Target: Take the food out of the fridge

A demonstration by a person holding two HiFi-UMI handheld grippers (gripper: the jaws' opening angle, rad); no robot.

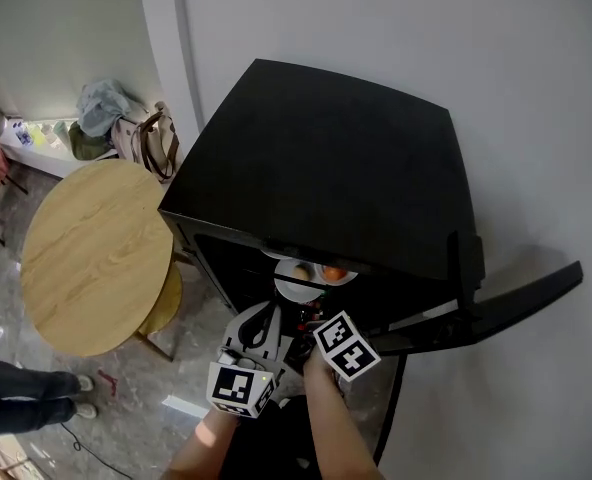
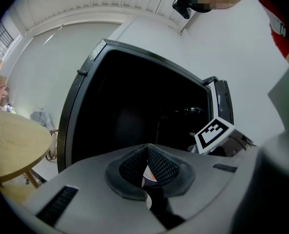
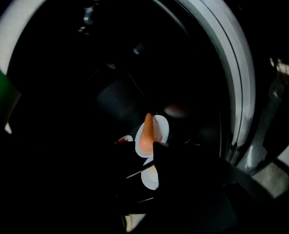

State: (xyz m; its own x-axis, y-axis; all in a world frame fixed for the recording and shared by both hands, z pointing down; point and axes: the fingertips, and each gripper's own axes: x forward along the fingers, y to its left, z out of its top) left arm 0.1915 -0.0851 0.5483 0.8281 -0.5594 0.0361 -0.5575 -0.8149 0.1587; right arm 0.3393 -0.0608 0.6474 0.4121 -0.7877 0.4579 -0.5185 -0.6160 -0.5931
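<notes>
The left hand-held gripper (image 2: 145, 148), clenched on nothing, and the right hand-held gripper (image 1: 314, 320), jaws apart and empty, crowd the mouth of the open black fridge (image 1: 326, 158). A white plate (image 1: 294, 290) of orange food (image 1: 333, 273) sits just inside the opening, still untouched. The danger lies in the grab. A pinch on the thin rim could tilt the plate and roll the food off. The dark interior may also send a jaw into the fridge's frame or the food itself. The open door (image 1: 521, 296) hangs close at the right, leaving little room to swing out.
</notes>
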